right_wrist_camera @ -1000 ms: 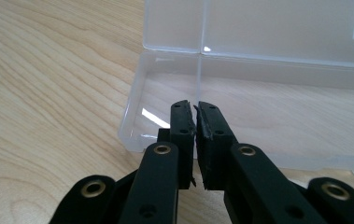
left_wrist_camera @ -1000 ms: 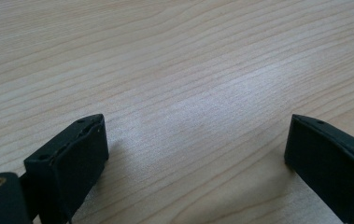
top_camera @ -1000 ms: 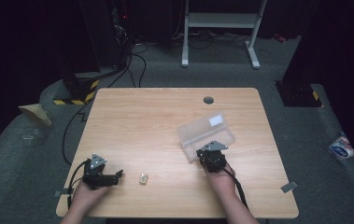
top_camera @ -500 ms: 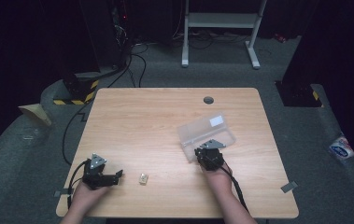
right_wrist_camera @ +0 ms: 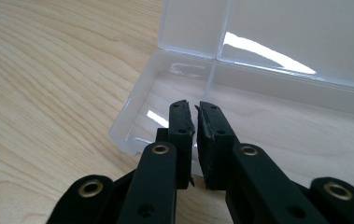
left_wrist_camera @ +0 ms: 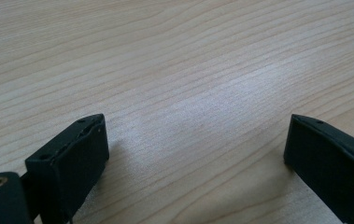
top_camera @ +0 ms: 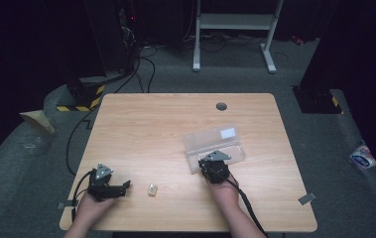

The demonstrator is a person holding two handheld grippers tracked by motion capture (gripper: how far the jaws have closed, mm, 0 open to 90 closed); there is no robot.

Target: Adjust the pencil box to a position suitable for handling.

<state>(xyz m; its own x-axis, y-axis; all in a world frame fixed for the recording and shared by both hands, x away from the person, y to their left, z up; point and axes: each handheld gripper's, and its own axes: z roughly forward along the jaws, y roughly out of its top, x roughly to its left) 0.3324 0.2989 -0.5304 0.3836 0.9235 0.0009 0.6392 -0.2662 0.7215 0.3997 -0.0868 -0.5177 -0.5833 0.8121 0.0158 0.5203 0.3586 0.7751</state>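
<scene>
Clear plastic box [top_camera: 214,147], one in number, lies open right of the centre of the wooden table [top_camera: 151,124], its long axis running from near left to far right, the lid [right_wrist_camera: 268,32] raised along its far side. Right gripper [right_wrist_camera: 194,116], jaws together on nothing, hovers over the box's near rim. Left gripper [top_camera: 126,187], jaws wide apart, rests near the table's left front corner. One small pale object [top_camera: 152,189] lies between the two grippers

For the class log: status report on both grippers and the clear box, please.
Left gripper open, resting on table. Right gripper shut, empty, above open clear box. Small item lies between the hands. Nothing blocking.
</scene>
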